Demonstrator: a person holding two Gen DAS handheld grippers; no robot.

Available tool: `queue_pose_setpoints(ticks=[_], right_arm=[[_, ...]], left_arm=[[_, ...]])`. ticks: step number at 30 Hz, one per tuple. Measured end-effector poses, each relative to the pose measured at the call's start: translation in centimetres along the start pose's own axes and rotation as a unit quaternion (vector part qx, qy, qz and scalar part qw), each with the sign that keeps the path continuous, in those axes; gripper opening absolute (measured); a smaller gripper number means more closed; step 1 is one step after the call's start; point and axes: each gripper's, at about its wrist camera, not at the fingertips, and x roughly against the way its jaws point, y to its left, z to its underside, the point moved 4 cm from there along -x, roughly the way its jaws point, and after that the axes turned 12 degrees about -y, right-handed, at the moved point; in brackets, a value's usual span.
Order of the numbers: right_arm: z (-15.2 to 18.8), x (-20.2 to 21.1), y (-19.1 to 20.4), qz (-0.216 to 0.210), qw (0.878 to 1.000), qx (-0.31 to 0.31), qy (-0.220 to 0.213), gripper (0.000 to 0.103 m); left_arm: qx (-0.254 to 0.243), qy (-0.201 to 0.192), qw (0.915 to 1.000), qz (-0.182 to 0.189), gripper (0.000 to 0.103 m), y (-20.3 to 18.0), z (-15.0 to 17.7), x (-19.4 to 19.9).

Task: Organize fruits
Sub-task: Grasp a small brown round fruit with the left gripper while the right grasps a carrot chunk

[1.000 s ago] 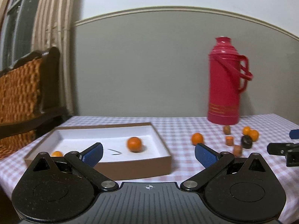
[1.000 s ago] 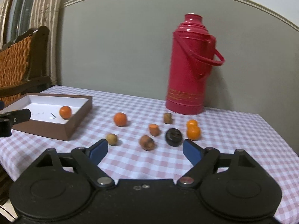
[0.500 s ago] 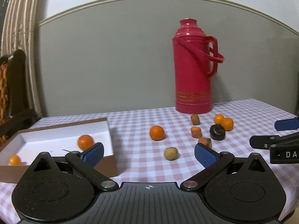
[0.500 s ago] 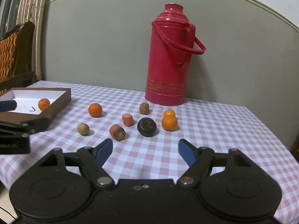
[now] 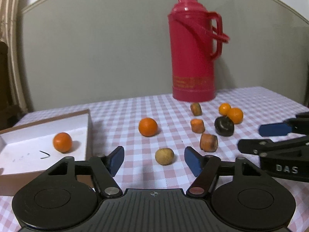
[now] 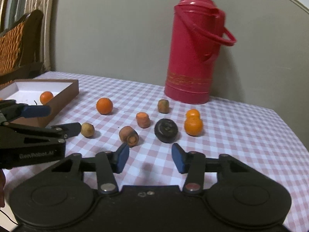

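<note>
My left gripper is open and empty, with a small tan fruit just ahead between its fingers. An orange lies beyond it. A brown box with a white inside at the left holds an orange. My right gripper is open and empty, just short of a dark round fruit and a carrot piece. Two oranges lie to the right. Two more carrot pieces lie behind.
A tall red thermos stands at the back of the pink checked tablecloth. A wicker chair stands at the left. The table's right edge is near the oranges.
Both grippers have moved forward and closer to the loose fruits. The left view has swung right, away from the box, and now centres on the tan fruit.
</note>
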Motion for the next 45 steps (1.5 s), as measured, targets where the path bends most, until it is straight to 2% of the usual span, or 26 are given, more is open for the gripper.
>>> queue_pose_setpoints(ticks=[4, 20, 22, 29, 36, 40, 41, 45], right_arm=[[0.1, -1.5, 0.3, -0.021, 1.0, -0.004, 0.012, 0.037], [-0.2, -5.8, 1.1, -0.06, 0.997, -0.001, 0.047, 0.029], [-0.3, -6.3, 1.2, -0.064, 0.997, -0.002, 0.048, 0.028], [-0.8, -7.9, 1.4, -0.072, 0.996, -0.016, 0.05, 0.024], [-1.0, -8.4, 1.4, -0.062, 0.997, -0.017, 0.053, 0.023], [-0.6, -8.9, 1.5, -0.053, 0.997, -0.014, 0.06, 0.028], [-0.5, -9.0, 1.5, -0.057, 0.996, -0.017, 0.063, 0.024], [-0.6, -9.0, 1.3, -0.058, 0.996, -0.023, 0.062, 0.023]], left_arm=[[0.003, 0.024, 0.9997, 0.009, 0.056, -0.1, 0.5, -1.3], [0.026, 0.083, 0.9961, 0.014, 0.046, 0.4, 0.6, -4.9], [0.027, 0.09, 0.9955, 0.014, 0.039, 0.4, 0.7, -5.2], [0.028, 0.092, 0.9953, 0.013, 0.027, 0.3, 0.5, -6.1], [0.018, 0.09, 0.9957, 0.01, 0.026, 0.1, 0.6, -6.0], [0.009, 0.089, 0.996, 0.006, 0.026, -0.1, 0.7, -5.8], [0.006, 0.089, 0.996, 0.006, 0.026, -0.1, 0.7, -5.7], [0.007, 0.089, 0.996, 0.006, 0.026, -0.1, 0.7, -5.8]])
